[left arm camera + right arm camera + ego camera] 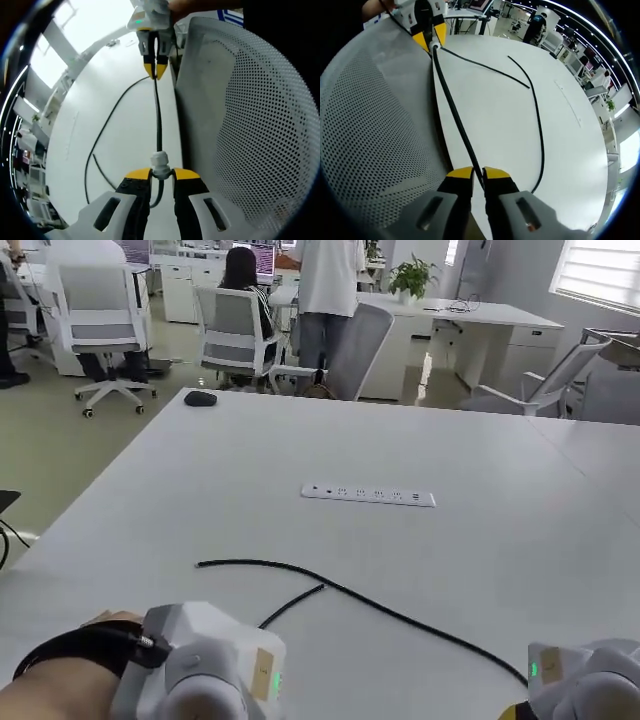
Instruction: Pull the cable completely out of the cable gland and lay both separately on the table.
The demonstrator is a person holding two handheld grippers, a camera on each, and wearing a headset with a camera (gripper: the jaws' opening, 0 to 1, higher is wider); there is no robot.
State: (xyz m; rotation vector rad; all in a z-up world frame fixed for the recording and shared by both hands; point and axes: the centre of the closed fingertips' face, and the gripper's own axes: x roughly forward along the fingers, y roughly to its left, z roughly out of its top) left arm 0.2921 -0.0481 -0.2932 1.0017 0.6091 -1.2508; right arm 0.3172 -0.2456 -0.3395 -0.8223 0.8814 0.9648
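A black cable (pixel 380 608) lies in a long loop across the white table (pixel 300 460). My left gripper (pixel 161 174) is shut on the white cable gland (pixel 160 164). From the gland the cable (pixel 158 120) runs taut to my right gripper (pixel 154 70), which is shut on it a short way along. In the right gripper view, my right gripper (pixel 477 176) pinches the cable (pixel 457 117), which leads up to the gland (pixel 435 46) in the left gripper (pixel 431 42). Both grippers hang at the table's near edge.
A white power strip (pixel 368 495) lies mid-table and a dark mouse (pixel 200 398) sits at the far edge. A perforated white chair back (pixel 250 125) stands close beside both grippers. Office chairs, desks and people lie beyond the table.
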